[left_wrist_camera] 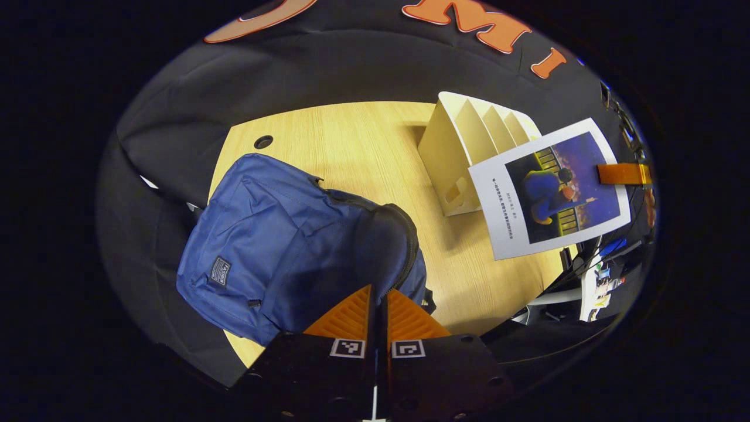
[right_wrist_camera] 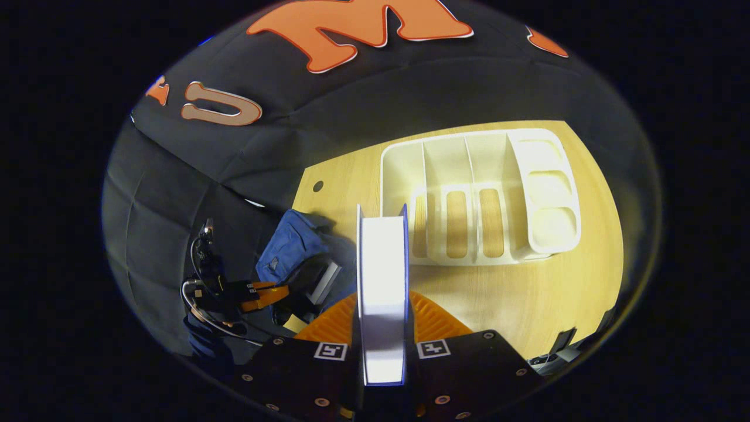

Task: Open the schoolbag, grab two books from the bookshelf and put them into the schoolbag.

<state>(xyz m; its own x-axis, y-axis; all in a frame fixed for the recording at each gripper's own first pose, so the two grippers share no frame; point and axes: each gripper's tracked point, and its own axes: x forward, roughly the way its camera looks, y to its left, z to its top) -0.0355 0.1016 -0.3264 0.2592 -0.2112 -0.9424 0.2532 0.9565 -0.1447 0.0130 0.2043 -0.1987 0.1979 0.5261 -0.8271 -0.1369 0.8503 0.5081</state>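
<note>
On the left, the blue schoolbag (left_wrist_camera: 281,240) lies open on the desk (left_wrist_camera: 363,146), and the left gripper (left_wrist_camera: 379,305) pinches its rim, jaws nearly together. One book may already sit inside. On the right, the bookshelf (right_wrist_camera: 480,196) stands empty. The right gripper (right_wrist_camera: 382,319) squeezes a book (right_wrist_camera: 382,275), which next goes into the bag.

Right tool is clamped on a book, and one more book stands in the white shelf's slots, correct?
Not quite. The right tool is shut on the book, but the white shelf has no book in its slots, as the right gripper view shows.
</note>
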